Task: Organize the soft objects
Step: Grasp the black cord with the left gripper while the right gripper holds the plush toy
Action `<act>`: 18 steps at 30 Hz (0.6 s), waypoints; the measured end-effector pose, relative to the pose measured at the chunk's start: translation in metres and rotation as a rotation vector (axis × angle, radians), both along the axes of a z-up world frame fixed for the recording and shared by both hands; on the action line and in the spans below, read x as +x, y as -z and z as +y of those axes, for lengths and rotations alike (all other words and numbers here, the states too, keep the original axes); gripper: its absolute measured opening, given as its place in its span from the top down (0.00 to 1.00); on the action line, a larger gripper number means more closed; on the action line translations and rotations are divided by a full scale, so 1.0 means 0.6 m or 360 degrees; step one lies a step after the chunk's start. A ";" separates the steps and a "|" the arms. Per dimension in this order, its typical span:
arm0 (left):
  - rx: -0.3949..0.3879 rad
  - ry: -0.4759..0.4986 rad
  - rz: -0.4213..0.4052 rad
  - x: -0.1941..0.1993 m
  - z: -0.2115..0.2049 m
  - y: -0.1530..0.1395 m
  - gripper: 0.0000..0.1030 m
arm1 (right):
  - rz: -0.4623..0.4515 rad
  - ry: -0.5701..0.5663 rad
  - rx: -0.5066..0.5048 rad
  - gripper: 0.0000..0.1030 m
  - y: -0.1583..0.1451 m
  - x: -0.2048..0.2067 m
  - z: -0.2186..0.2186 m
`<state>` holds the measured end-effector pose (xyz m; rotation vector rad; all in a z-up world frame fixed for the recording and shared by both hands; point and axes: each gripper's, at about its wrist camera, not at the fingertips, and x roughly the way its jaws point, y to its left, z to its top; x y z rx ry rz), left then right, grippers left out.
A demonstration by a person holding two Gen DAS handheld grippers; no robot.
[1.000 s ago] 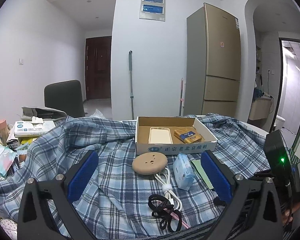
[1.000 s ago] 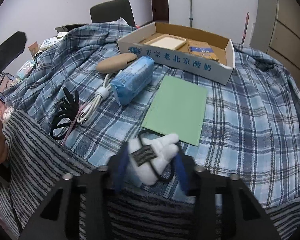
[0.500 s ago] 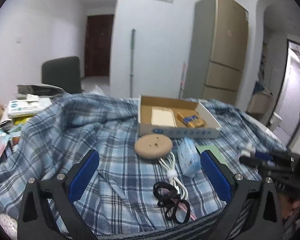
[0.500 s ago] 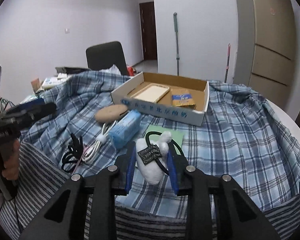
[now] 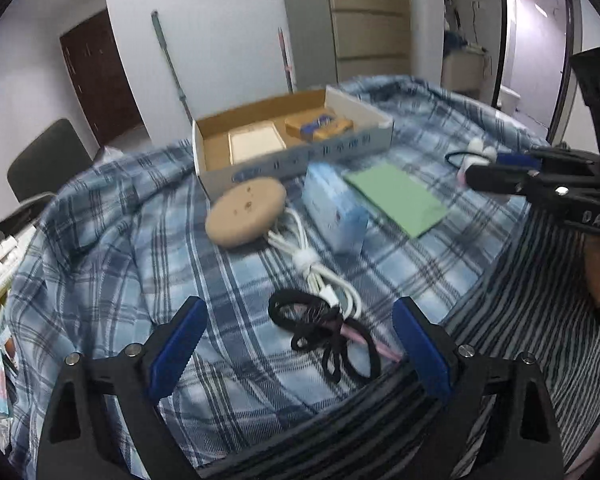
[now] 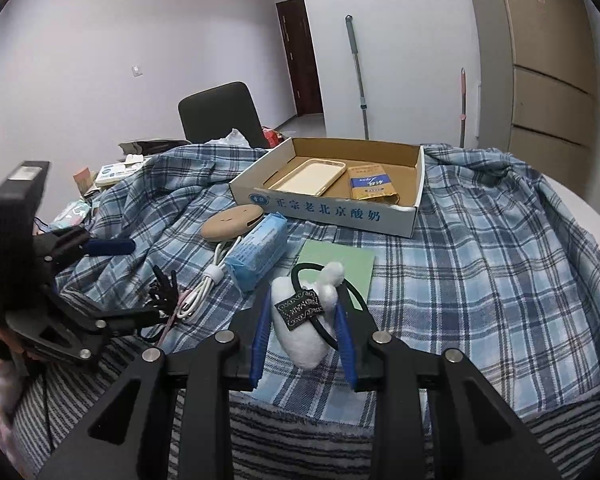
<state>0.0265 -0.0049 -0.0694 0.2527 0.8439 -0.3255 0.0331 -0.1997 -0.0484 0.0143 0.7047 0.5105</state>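
Right gripper [image 6: 302,332] clamped on white plush [image 6: 304,322], left gripper [image 5: 298,344] apart and closing, box [image 6: 332,212] printed 正宗老北京酸奶

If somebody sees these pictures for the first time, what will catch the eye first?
First, the right gripper, shut on a white plush toy above the plaid cloth. Then the cardboard box behind it, holding a phone case. The left gripper, open, hangs over black hair ties.

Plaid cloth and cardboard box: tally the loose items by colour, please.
White: 2, plush hair tie in the right claw, cable
Black: 1, hair ties bundle
Blue: 1, tissue pack
Green: 1, card
Tan or cream: 2, round disc, phone case
Gold: 1, packet
Total: 8
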 end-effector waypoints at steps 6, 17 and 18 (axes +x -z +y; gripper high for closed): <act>0.0109 0.0020 0.0086 0.014 0.001 0.011 0.19 | 0.0016 -0.0026 0.0048 0.72 -0.002 -0.003 -0.005; 0.0057 0.0033 0.0232 0.074 -0.002 0.030 0.27 | 0.0027 -0.0045 0.0079 0.72 -0.003 -0.007 -0.008; 0.0055 0.0036 0.0252 0.078 -0.003 0.033 0.27 | 0.0033 -0.0048 0.0083 0.72 -0.003 -0.006 -0.009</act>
